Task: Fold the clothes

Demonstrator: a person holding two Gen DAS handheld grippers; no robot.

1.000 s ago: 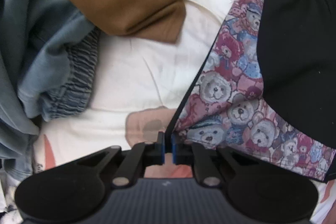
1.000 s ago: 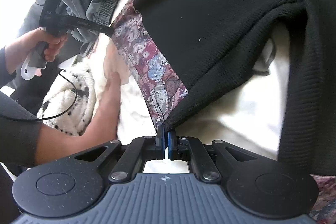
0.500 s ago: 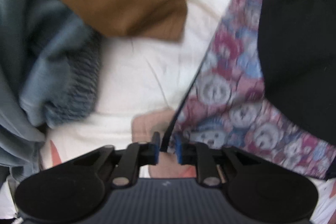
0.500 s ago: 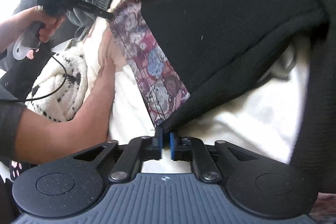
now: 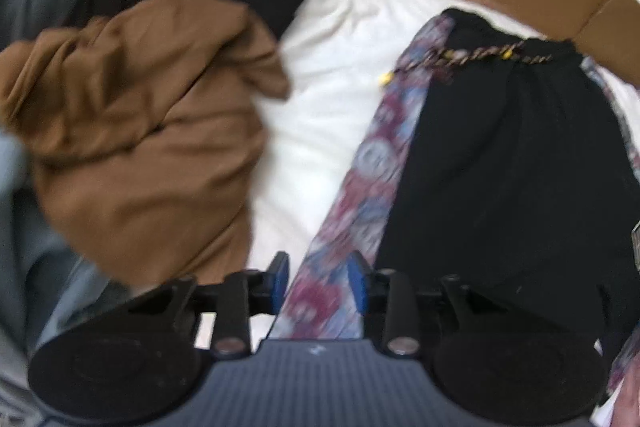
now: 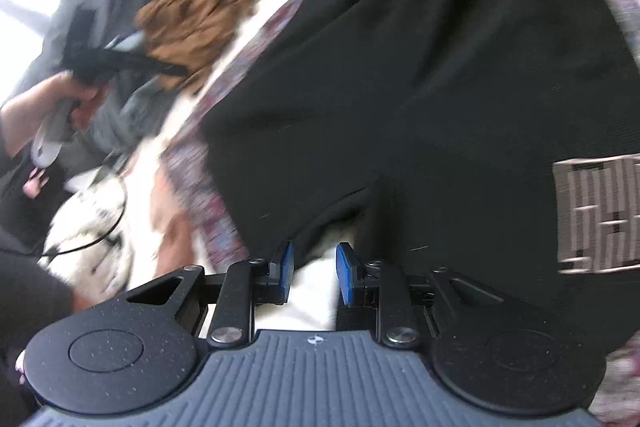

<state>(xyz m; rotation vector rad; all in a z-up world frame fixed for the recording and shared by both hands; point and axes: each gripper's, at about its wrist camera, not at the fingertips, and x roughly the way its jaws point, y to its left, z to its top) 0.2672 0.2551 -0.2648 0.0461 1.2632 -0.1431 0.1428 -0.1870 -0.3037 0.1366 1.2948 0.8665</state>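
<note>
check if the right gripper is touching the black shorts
Apart. The right wrist view shows the right gripper with opening jaws, only white sheet between them, the black shorts lying beyond.

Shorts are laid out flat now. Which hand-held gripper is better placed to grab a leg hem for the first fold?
Probably right. The right hand-held gripper, jaws opening and empty, sits by the crotch and leg hems of the shorts. The left hand-held gripper, also opening, is over the printed side stripe.

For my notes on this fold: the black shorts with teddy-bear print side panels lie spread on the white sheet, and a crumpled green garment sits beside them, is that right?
Not quite: the crumpled garment beside the black shorts with teddy-bear print side panels is brown, not green. The left wrist view shows it clearly. The shorts do lie spread on the white sheet.
</note>
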